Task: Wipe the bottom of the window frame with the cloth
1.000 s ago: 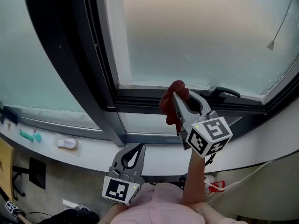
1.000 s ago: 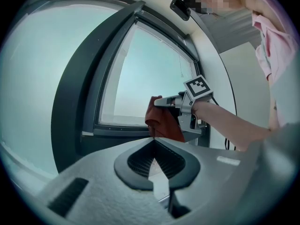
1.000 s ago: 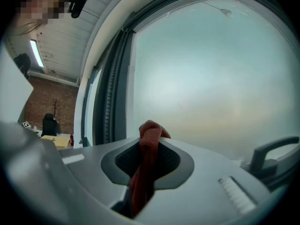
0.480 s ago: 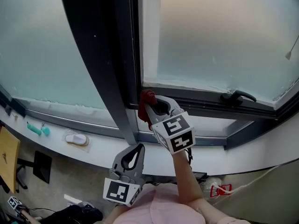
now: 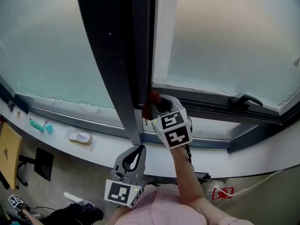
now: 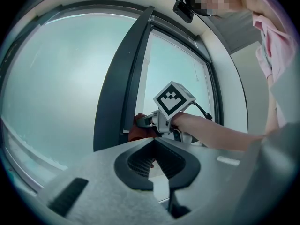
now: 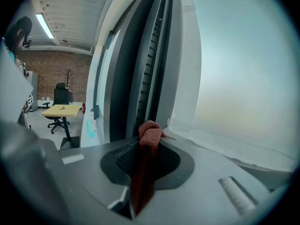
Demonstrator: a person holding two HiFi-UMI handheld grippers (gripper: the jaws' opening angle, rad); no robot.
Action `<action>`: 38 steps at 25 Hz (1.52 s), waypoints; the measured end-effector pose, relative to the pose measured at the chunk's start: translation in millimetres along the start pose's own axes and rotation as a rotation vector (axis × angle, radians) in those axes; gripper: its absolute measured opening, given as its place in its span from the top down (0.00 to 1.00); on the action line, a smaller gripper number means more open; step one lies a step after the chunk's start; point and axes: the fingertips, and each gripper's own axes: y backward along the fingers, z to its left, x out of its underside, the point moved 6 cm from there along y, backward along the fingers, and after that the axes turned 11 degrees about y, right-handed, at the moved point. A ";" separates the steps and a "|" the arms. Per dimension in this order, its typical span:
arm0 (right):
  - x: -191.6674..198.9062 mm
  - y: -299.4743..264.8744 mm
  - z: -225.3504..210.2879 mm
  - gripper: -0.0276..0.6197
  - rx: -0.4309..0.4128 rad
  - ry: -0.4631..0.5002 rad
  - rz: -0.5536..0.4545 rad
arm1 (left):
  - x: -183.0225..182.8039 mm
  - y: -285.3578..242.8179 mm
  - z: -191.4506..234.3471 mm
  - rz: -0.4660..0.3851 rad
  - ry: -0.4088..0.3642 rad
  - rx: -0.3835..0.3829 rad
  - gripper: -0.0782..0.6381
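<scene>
A red cloth [image 5: 150, 103] is clamped in my right gripper [image 5: 156, 103], which is shut on it. The cloth's bunched tip presses at the left end of the window frame's bottom rail [image 5: 211, 108], in the corner beside the dark upright post [image 5: 117, 55]. In the right gripper view the cloth [image 7: 148, 137] sticks out between the jaws toward that corner, beside the pale lower strip of the frame [image 7: 220, 144]. My left gripper [image 5: 137, 152] hangs low near the person's body, shut and holding nothing. Its own view shows the shut left gripper [image 6: 157, 148] and the cloth [image 6: 138, 129] beyond it.
A black window handle [image 5: 243, 100] sits on the rail to the right. The white sill [image 5: 101, 149] below carries a small white object [image 5: 80, 138] and teal items [image 5: 40, 125]. A yellow table [image 7: 61, 110] and an office chair [image 7: 60, 96] stand in the room behind.
My right gripper has slid the cloth leftward along the bottom rail, from near the handle to the corner at the post. The left gripper has stayed put.
</scene>
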 end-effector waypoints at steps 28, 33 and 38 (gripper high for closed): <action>31.5 37.1 -39.7 0.86 0.076 -0.087 0.013 | 1.8 -8.5 -24.9 -0.003 -0.001 0.081 0.89; 37.4 44.5 -46.6 0.86 0.098 -0.105 0.007 | 6.0 -7.0 -26.5 0.026 -0.017 0.088 0.89; 44.1 52.2 -53.8 0.86 0.124 -0.121 0.002 | 7.7 -6.9 -28.1 0.028 -0.017 0.091 0.89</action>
